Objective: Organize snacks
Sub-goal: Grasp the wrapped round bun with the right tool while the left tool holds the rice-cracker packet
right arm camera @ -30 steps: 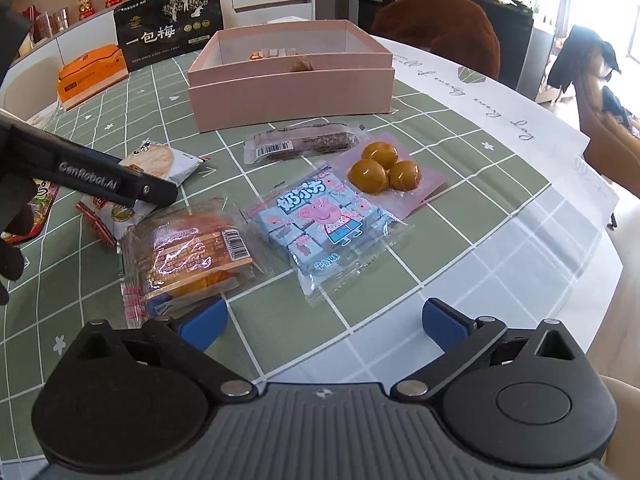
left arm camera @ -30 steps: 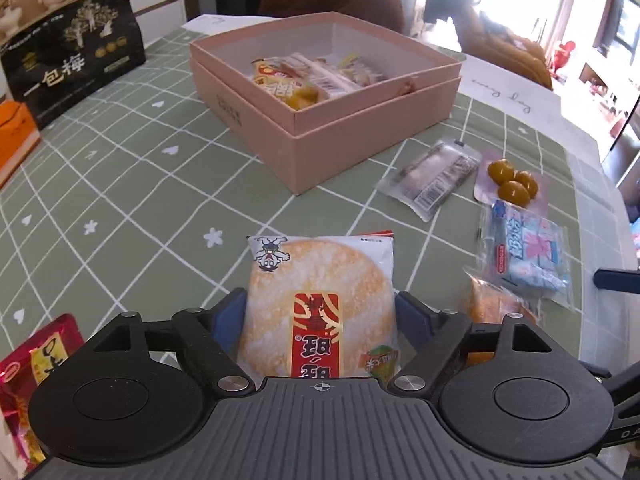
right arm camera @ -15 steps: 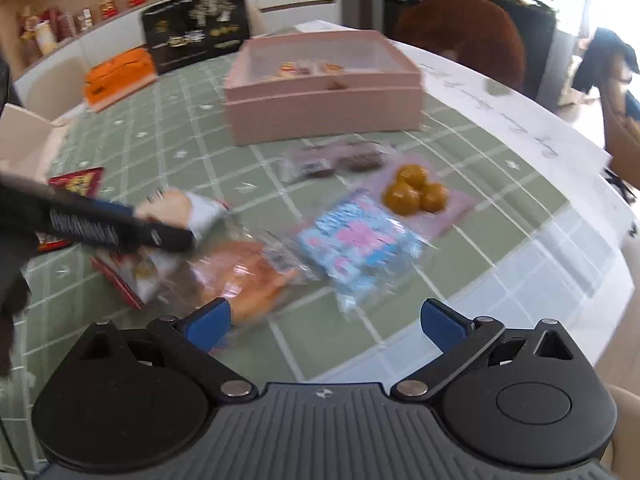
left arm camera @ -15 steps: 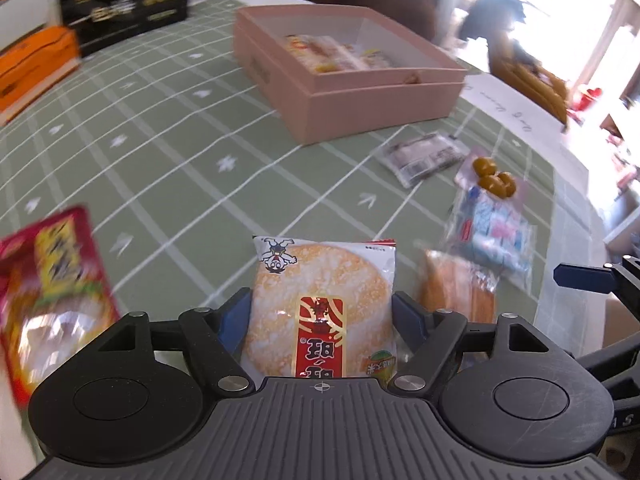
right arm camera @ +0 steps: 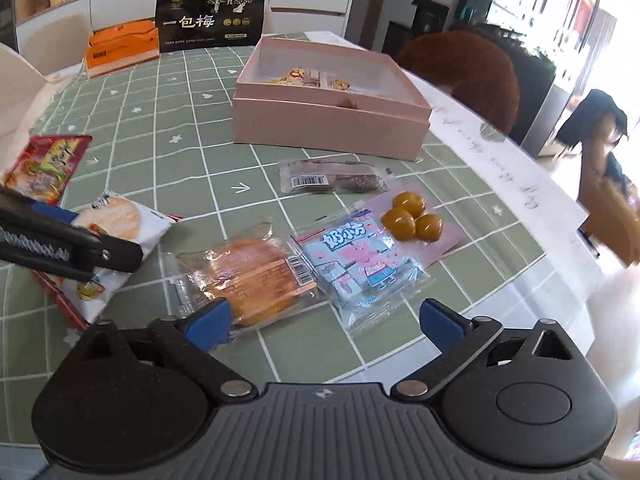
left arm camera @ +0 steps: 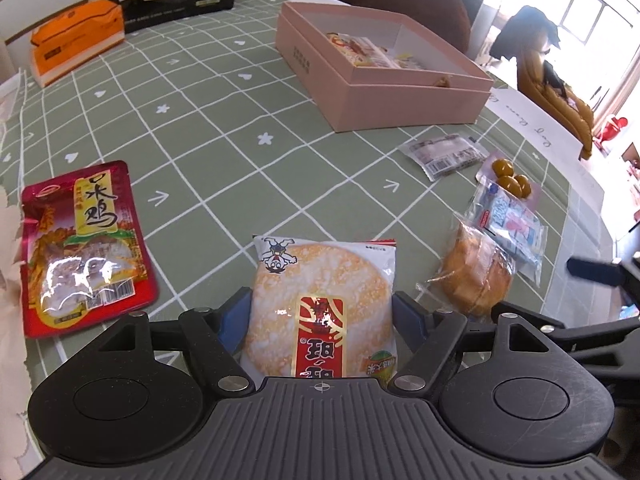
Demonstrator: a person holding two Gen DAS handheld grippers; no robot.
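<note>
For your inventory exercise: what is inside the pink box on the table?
Inside the pink box lie a few wrapped snacks near its far wall. Its near wall hides the floor closest to the cameras, so anything there cannot be seen.

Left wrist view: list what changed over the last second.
The left gripper, still shut on the round rice cracker packet, swung left: the red foil chicken snack pouch came fully into view and the pink cardboard box slid right. The right gripper's jaws are closing, empty. The snacks on the table stayed put.
</note>
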